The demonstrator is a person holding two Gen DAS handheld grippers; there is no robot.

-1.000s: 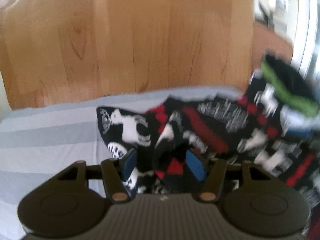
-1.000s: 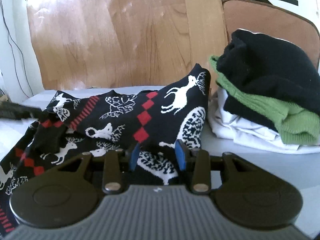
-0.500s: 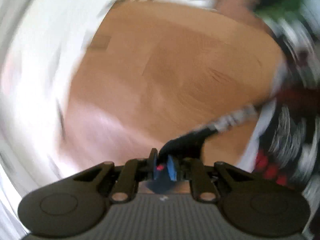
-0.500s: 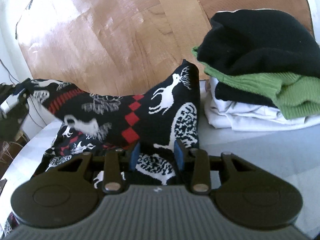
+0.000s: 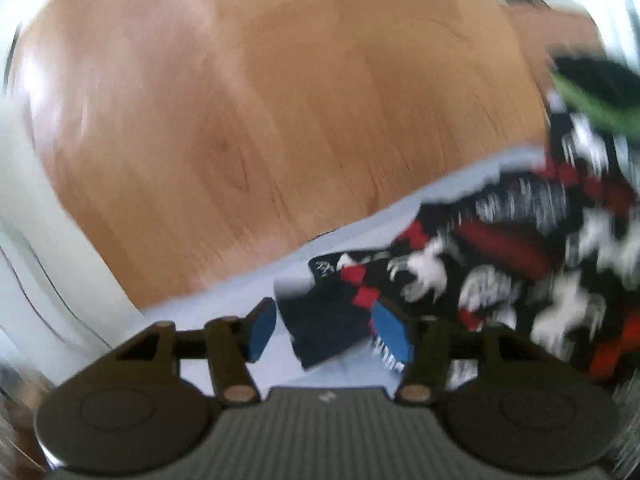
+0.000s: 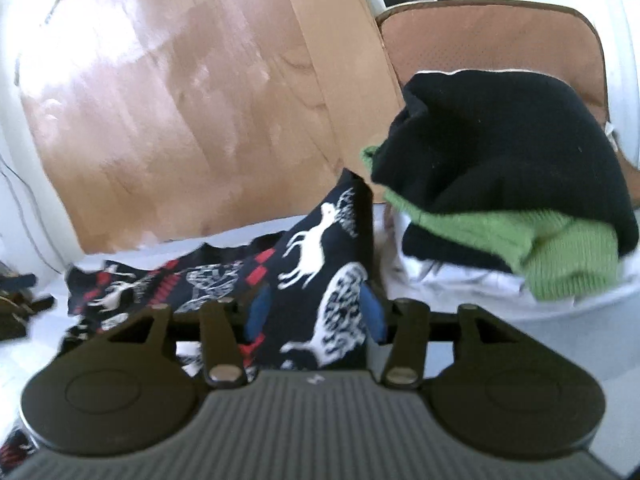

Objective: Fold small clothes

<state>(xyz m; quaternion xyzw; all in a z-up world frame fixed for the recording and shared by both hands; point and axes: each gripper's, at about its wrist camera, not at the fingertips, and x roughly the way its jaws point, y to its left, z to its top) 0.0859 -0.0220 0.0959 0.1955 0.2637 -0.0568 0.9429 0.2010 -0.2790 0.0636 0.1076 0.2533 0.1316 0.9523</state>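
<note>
A black knit garment with white deer and red diamonds (image 6: 320, 248) lies on the pale striped surface (image 5: 224, 304). In the right wrist view one end stands up as a peak between the blue pads of my right gripper (image 6: 314, 314), whose jaws stand apart around the cloth without pinching it. In the left wrist view the garment (image 5: 500, 248) spreads to the right, blurred. A dark corner of it lies between the fingers of my left gripper (image 5: 328, 330), which is open.
A stack of folded clothes (image 6: 504, 184), black on green on white, sits right of the garment. A wooden board (image 6: 192, 96) leans behind the surface. A brown chair back (image 6: 492, 48) stands behind the stack.
My left gripper was shut on the garment's edge and lifted high; now it is open and low at the surface, the cloth released. My right gripper has opened wider.
</note>
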